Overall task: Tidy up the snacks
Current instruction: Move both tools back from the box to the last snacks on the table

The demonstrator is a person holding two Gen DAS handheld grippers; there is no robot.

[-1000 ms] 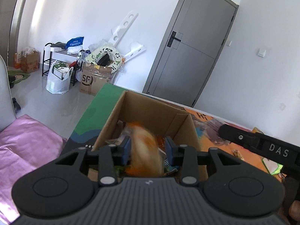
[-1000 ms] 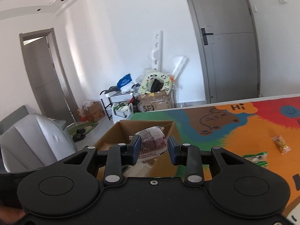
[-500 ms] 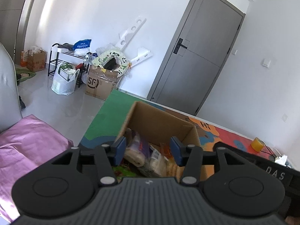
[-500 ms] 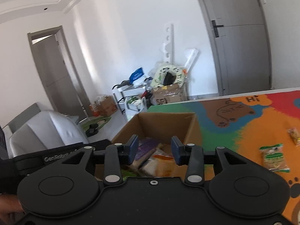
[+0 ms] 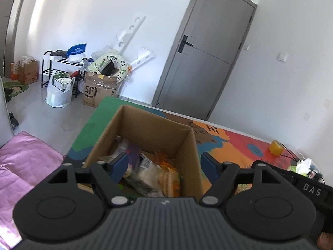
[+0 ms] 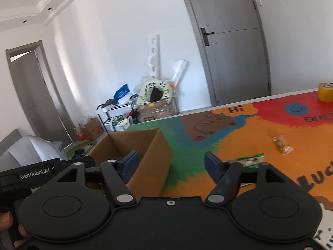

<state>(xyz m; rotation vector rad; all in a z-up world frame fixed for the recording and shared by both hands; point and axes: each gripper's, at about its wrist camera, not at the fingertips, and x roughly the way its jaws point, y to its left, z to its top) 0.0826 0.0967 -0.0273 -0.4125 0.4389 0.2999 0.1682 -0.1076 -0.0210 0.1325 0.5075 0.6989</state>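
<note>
An open cardboard box (image 5: 158,129) stands on the colourful table mat, with several snack packets (image 5: 149,173) piled inside. My left gripper (image 5: 164,165) hovers over the box's near edge, its jaws opening with nothing held between them. In the right wrist view the same box (image 6: 149,158) sits at the left. My right gripper (image 6: 169,164) hangs beside the box's right wall, jaws opening and empty. On the mat to the right lie a green snack packet (image 6: 250,160) and an orange one (image 6: 282,144).
A yellow tape roll (image 6: 325,91) sits at the mat's far right corner (image 5: 275,146). A pink cloth (image 5: 25,162) lies left of the table. Boxes, bags and a black rack (image 5: 52,73) crowd the wall by the grey door (image 5: 206,62).
Both grippers let go of their snack packets, which now lie in the box, and their jaws widened. The right gripper swung right, away from over the box.
</note>
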